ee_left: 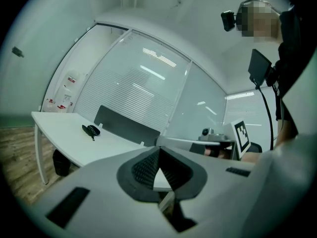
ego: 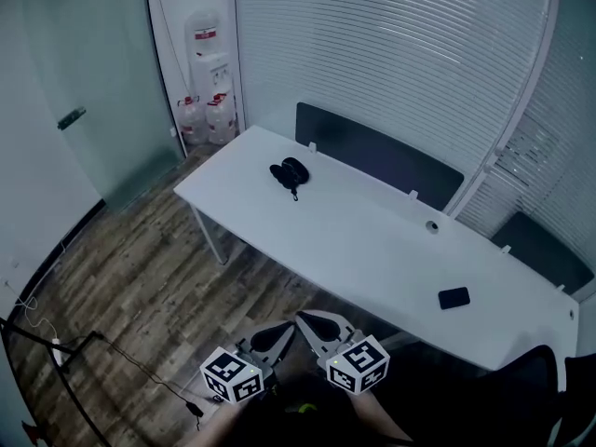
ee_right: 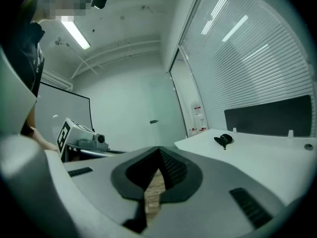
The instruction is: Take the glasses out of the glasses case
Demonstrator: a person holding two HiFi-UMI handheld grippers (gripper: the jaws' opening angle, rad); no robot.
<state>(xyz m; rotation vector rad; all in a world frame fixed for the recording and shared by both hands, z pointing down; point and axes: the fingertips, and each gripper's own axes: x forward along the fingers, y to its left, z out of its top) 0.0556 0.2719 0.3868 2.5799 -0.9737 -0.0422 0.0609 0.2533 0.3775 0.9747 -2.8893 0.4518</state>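
A black glasses case (ego: 290,173) lies closed on the far left part of the white table (ego: 372,240); it also shows small in the left gripper view (ee_left: 90,130) and the right gripper view (ee_right: 223,140). Both grippers are held low in front of the person, well short of the table and far from the case. The left gripper (ego: 282,330) (ee_left: 158,150) is shut with nothing between its jaws. Beside it, the right gripper (ego: 304,319) (ee_right: 159,150) is shut and empty too. Their tips almost meet over the wooden floor.
A flat black object (ego: 453,297) lies near the table's right front, and a round grommet (ego: 432,225) sits mid-table. Dark divider panels (ego: 377,156) line the far edge. A water dispenser with bottles (ego: 210,82) stands in the corner. Cables (ego: 140,366) cross the floor; a dark chair (ego: 526,385) is lower right.
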